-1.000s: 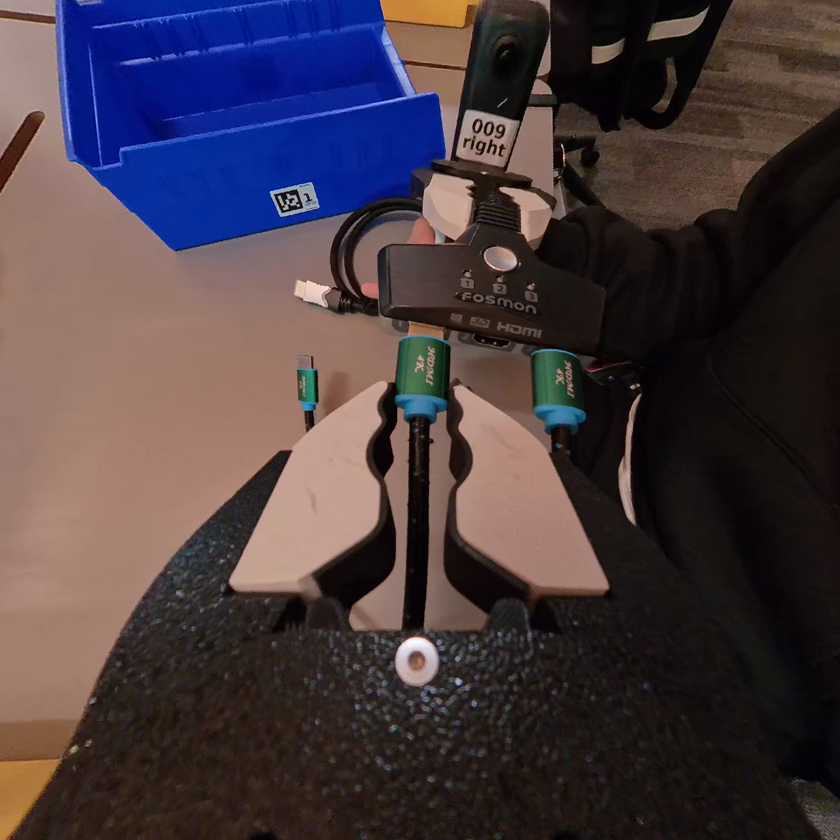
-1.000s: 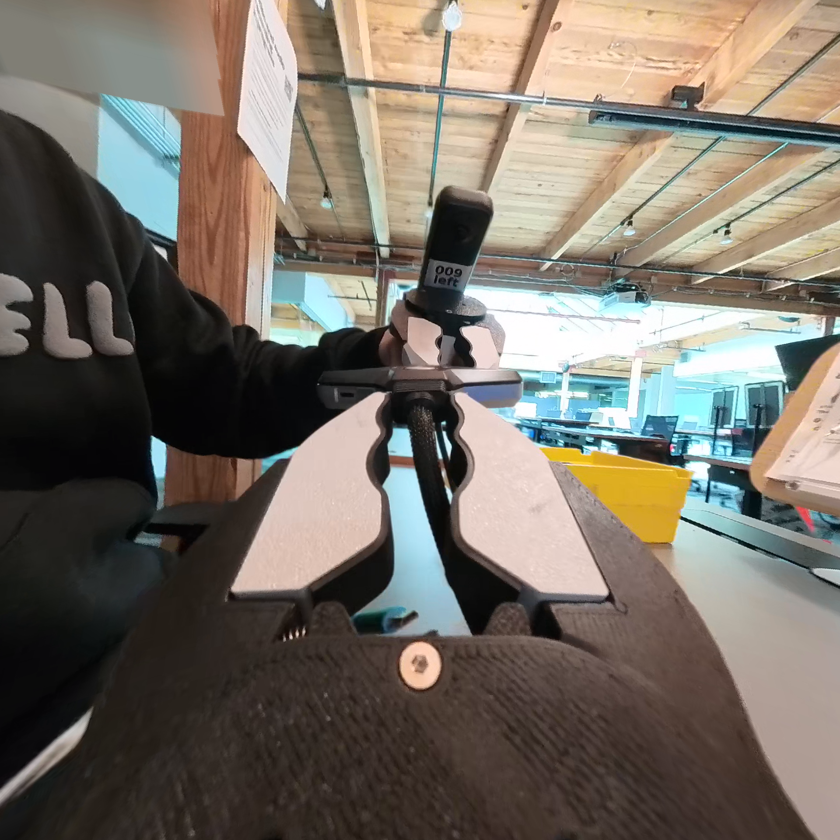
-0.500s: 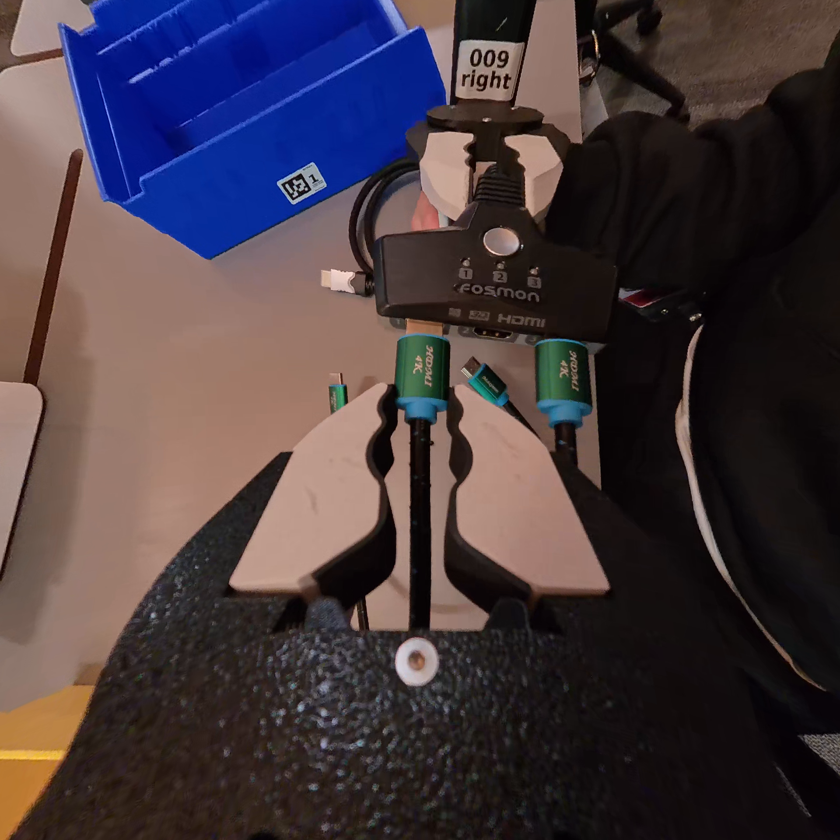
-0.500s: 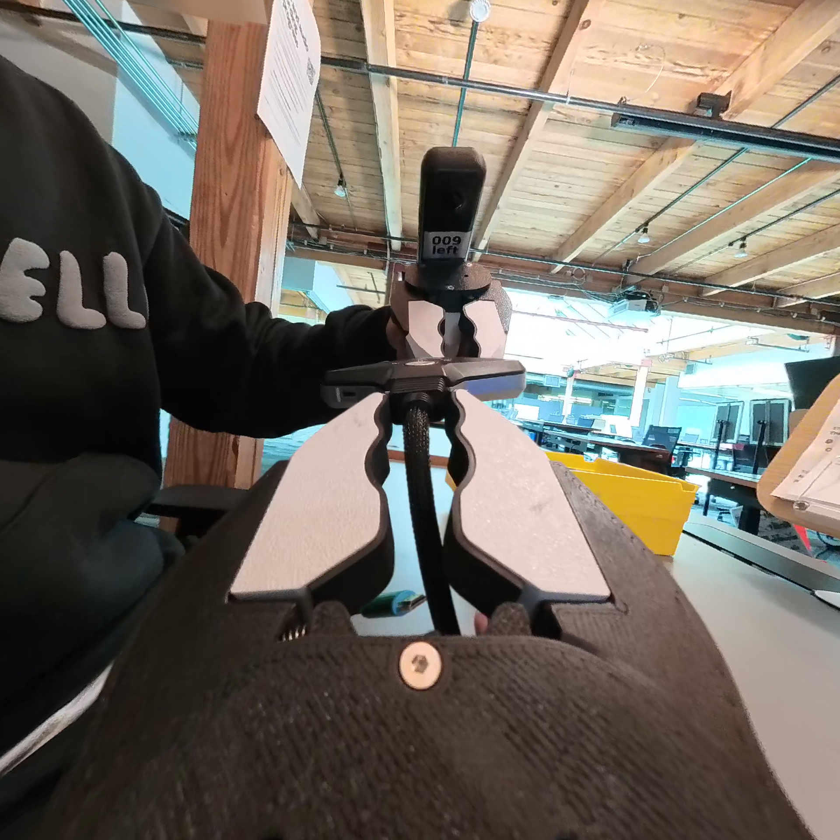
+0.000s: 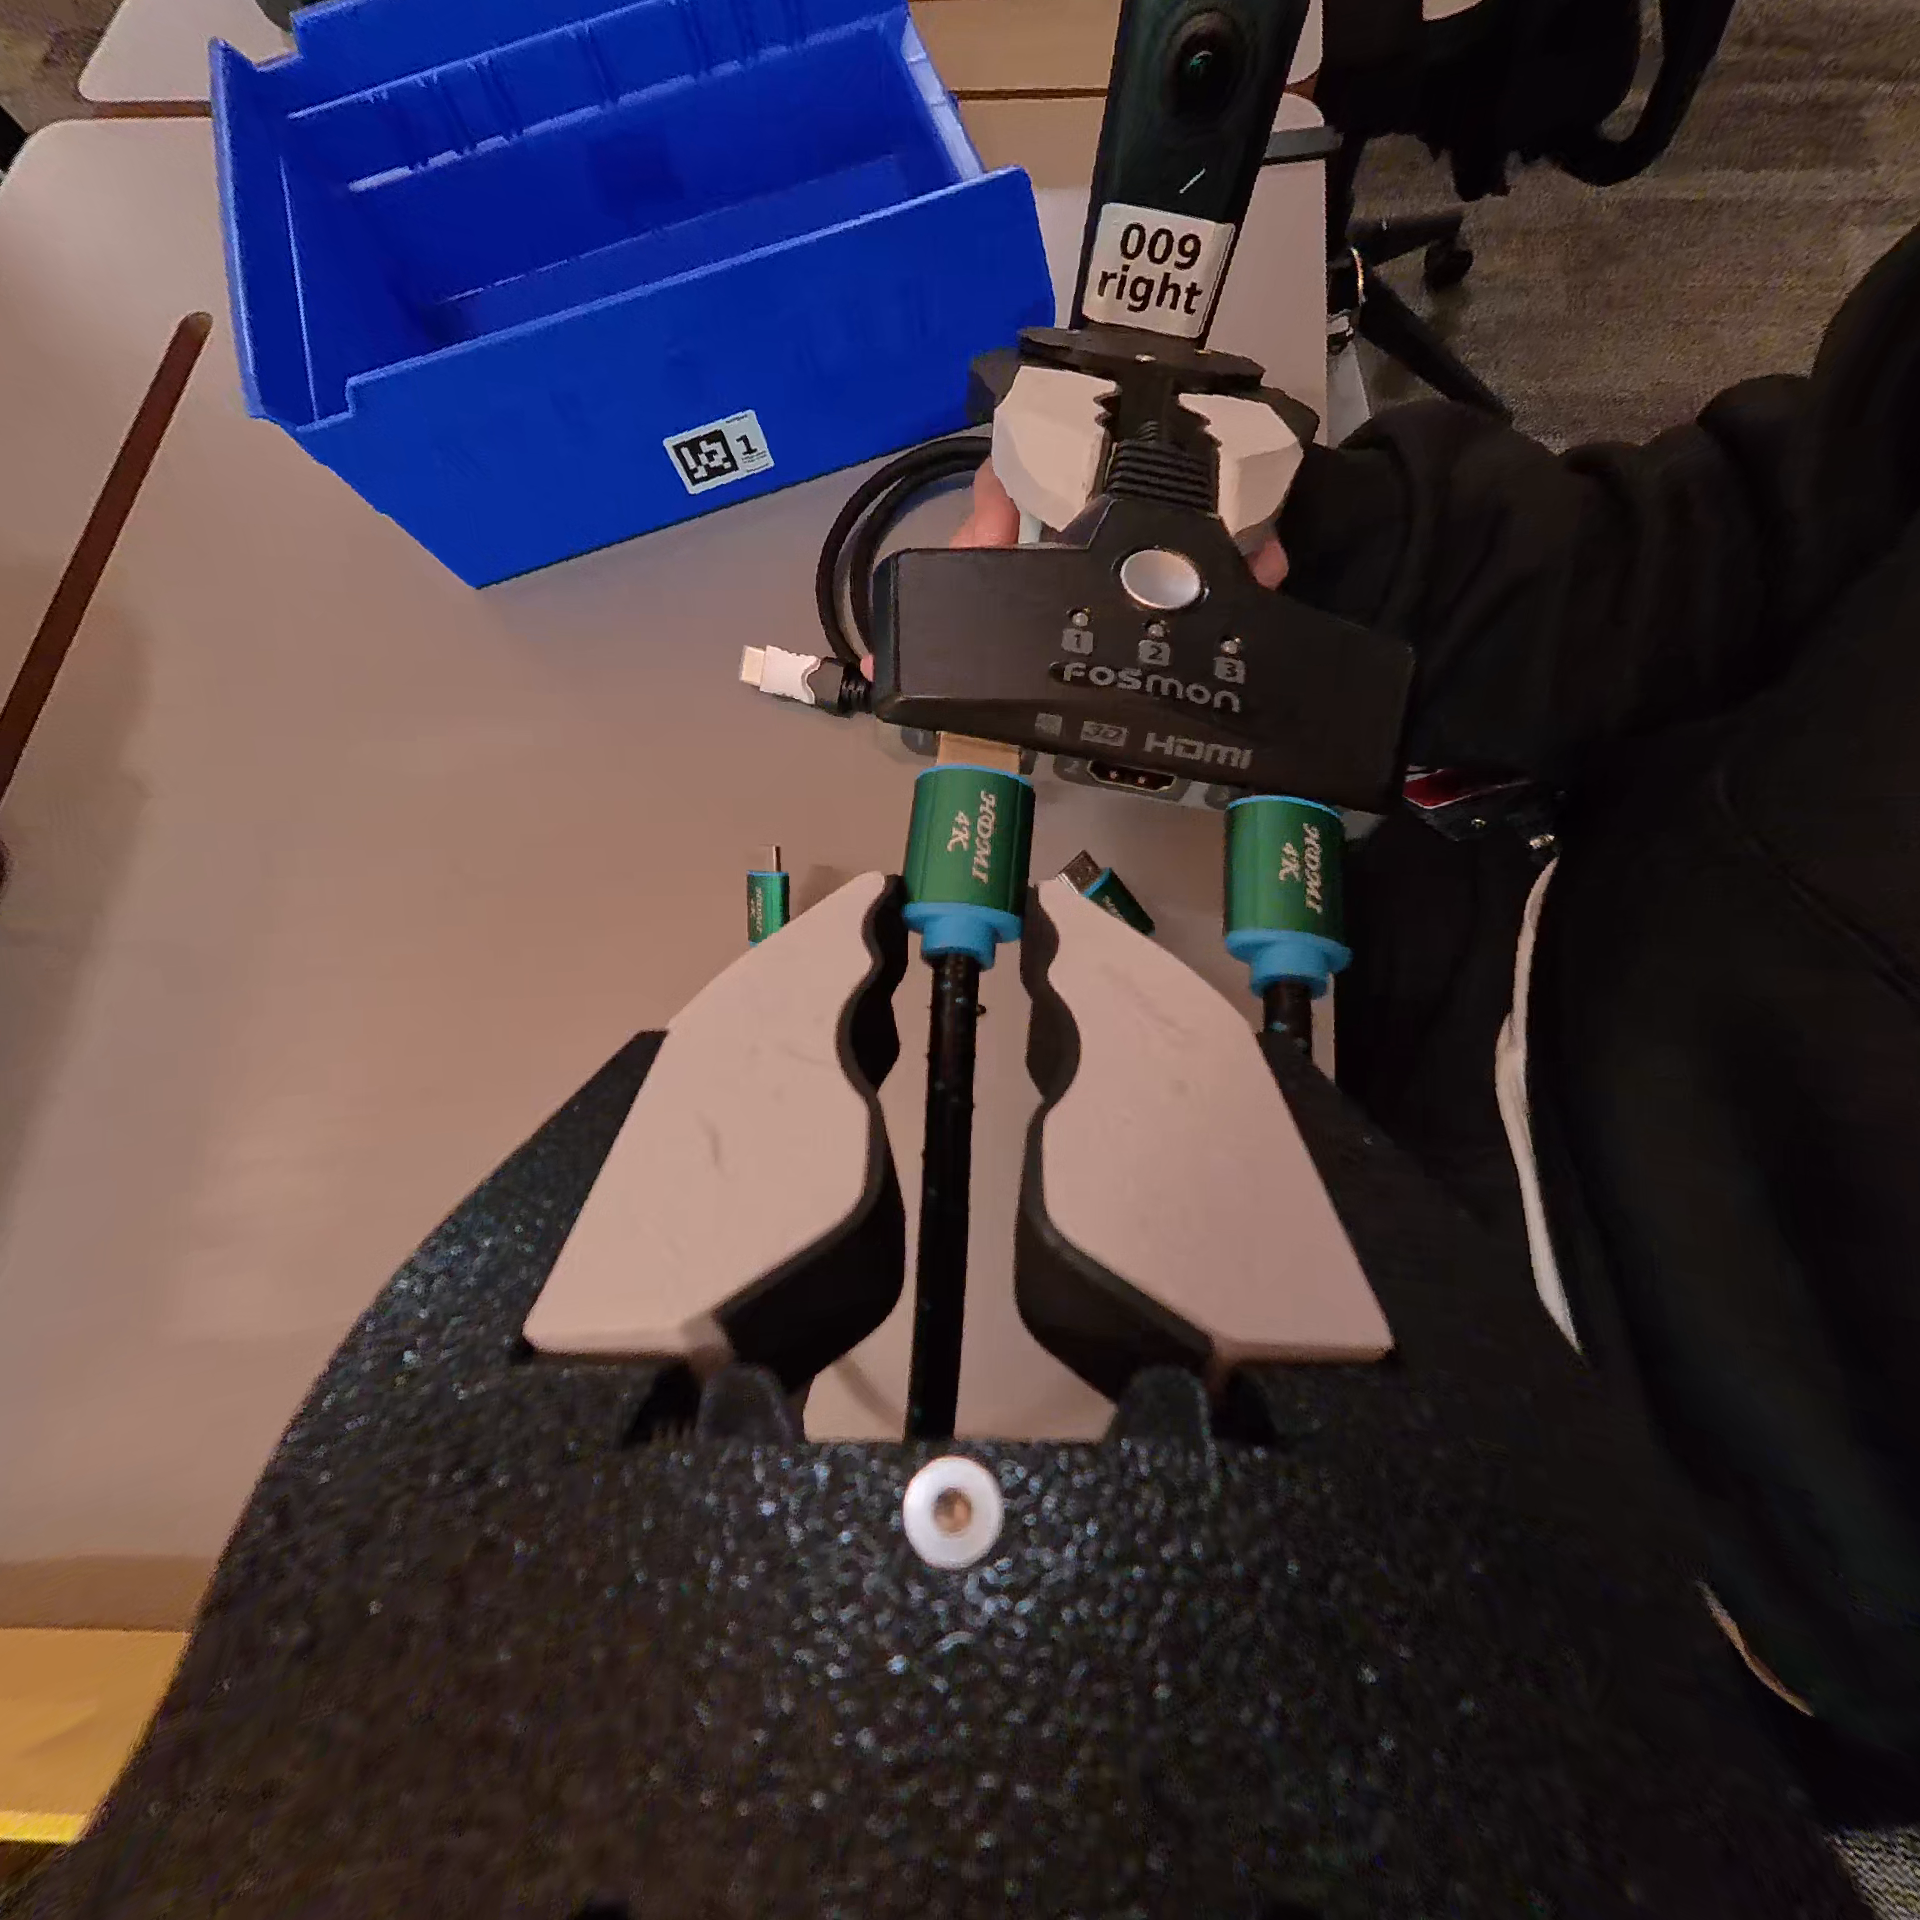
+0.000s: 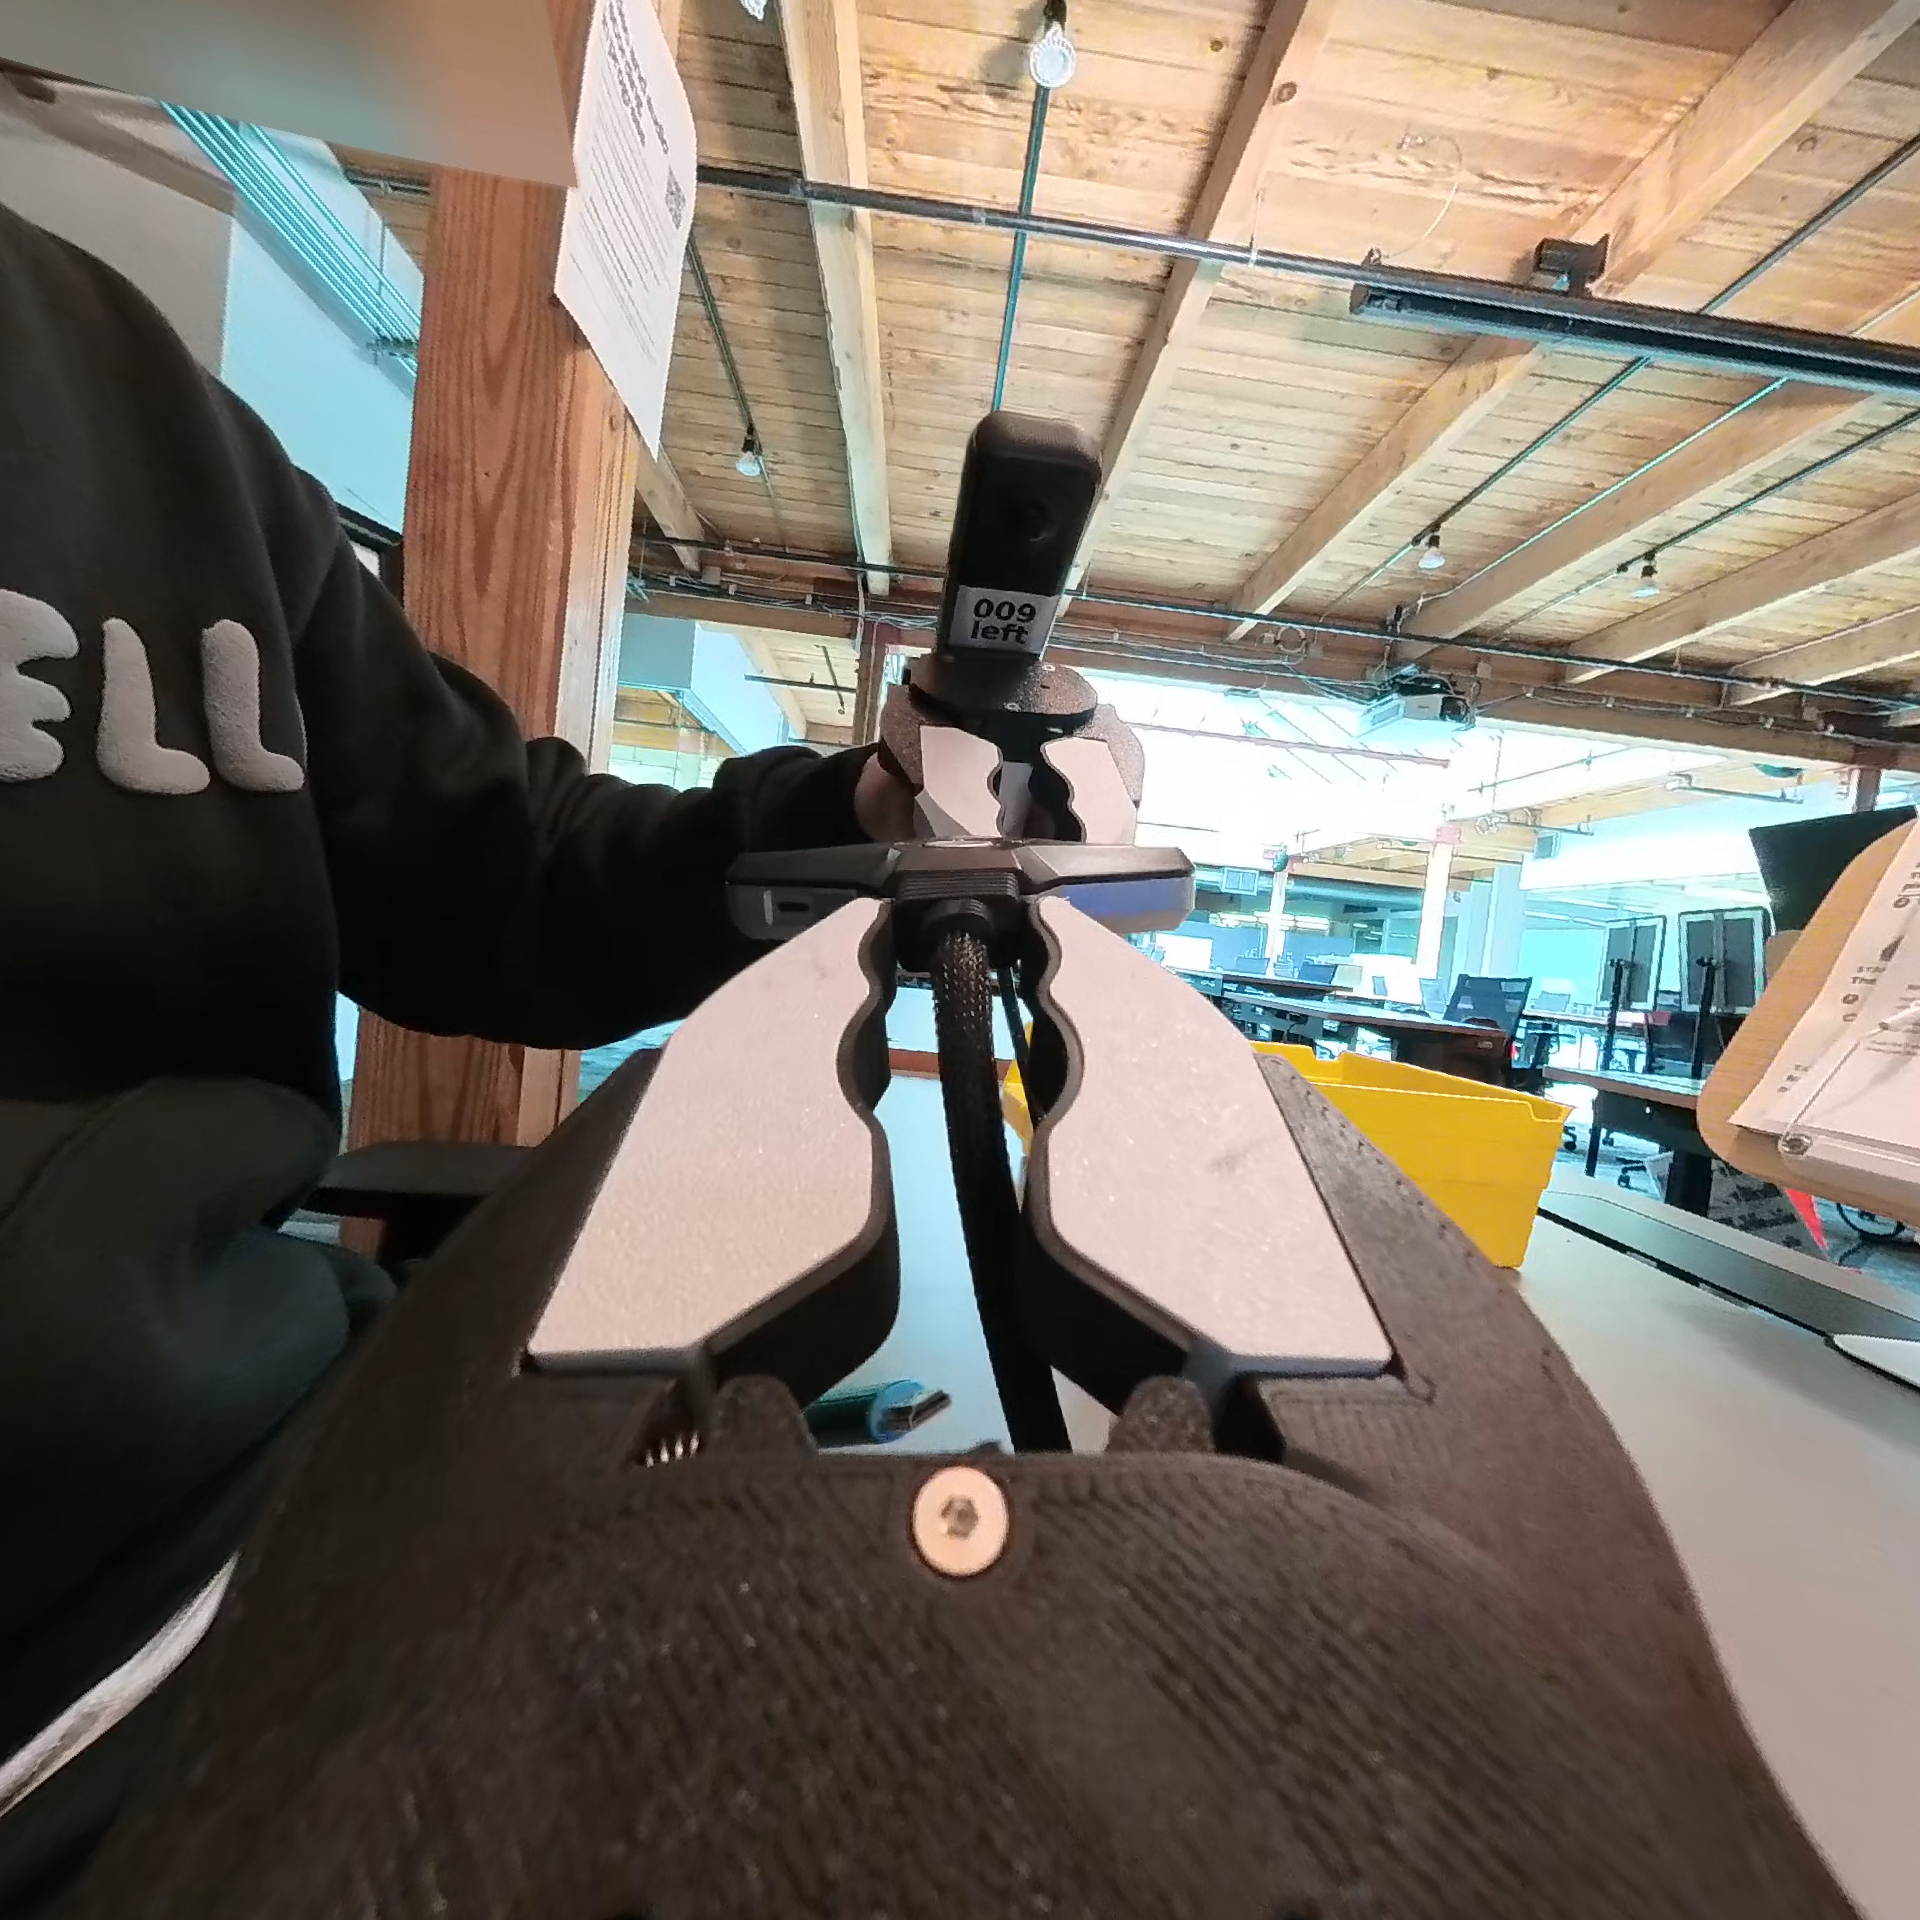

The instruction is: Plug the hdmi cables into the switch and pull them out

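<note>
The black HDMI switch [image 5: 1143, 665] is held above the table. My right gripper [image 5: 1148, 457] is shut on the cable boot at its back; in the right wrist view my right gripper [image 6: 961, 925] meets the switch [image 6: 956, 862] edge-on. My left gripper [image 5: 961, 904] is shut on a green HDMI plug [image 5: 968, 831] at its blue collar. The plug sits at the left port with some gold connector showing. A second green plug [image 5: 1285, 883] is in the right port. The middle port [image 5: 1127, 774] is empty. My left gripper [image 6: 1003, 800] shows beyond the switch.
A blue bin [image 5: 623, 281] stands at the back of the table. The switch's own cable loops to a silver plug [image 5: 779, 670]. Two loose green plugs [image 5: 767, 904] [image 5: 1101, 888] lie below. The person's dark sleeve [image 5: 1558, 623] is on the right. A yellow bin [image 6: 1434, 1132] stands beyond.
Both grippers and the switch have shifted and tilted together over the table. Both grips are unchanged. The left plug still shows gold at the port.
</note>
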`<state>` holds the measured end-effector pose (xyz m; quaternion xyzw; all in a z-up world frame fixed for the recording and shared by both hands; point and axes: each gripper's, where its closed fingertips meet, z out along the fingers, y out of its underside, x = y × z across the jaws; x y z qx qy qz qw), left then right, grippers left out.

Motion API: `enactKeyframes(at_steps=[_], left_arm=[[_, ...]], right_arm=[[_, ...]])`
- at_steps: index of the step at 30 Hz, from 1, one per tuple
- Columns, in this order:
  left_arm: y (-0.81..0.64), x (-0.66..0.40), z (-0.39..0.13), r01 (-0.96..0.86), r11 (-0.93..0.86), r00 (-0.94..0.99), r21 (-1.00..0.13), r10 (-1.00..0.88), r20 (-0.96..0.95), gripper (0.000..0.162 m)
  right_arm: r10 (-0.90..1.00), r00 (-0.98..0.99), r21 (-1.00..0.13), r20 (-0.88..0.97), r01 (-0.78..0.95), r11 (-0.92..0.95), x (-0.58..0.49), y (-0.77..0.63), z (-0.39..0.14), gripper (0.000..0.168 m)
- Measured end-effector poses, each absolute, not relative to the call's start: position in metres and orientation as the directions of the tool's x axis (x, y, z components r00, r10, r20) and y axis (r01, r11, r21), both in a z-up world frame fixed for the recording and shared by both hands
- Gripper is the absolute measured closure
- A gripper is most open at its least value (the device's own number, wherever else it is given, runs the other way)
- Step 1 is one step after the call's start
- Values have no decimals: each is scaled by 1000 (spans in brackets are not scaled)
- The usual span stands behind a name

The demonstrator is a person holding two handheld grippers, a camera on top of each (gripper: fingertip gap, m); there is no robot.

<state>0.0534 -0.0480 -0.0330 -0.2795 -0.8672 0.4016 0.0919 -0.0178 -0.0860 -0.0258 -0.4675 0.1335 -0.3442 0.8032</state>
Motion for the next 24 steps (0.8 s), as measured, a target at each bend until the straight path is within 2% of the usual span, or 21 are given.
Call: enactKeyframes(at_steps=[6, 14, 21, 24], left_arm=[[-50, 52, -36, 386, 530, -825, -755, 565, -25, 141], [-48, 58, -41, 403, 548, -834, -733, 550, -47, 141], [-47, 62, -39, 516, 472, -800, -714, 563, -206, 141], [-45, 61, -38, 529, 464, -787, -710, 582, -206, 141]], right_arm=[[-684, 720, -832, 116, 447, 329, -20, -88, -23, 146], [-689, 715, -874, 120, 406, 269, -14, -84, -29, 145], [-682, 720, -883, 129, 396, 252, -11, -79, -36, 145], [-674, 728, -879, 128, 398, 264, -12, -77, -35, 145]])
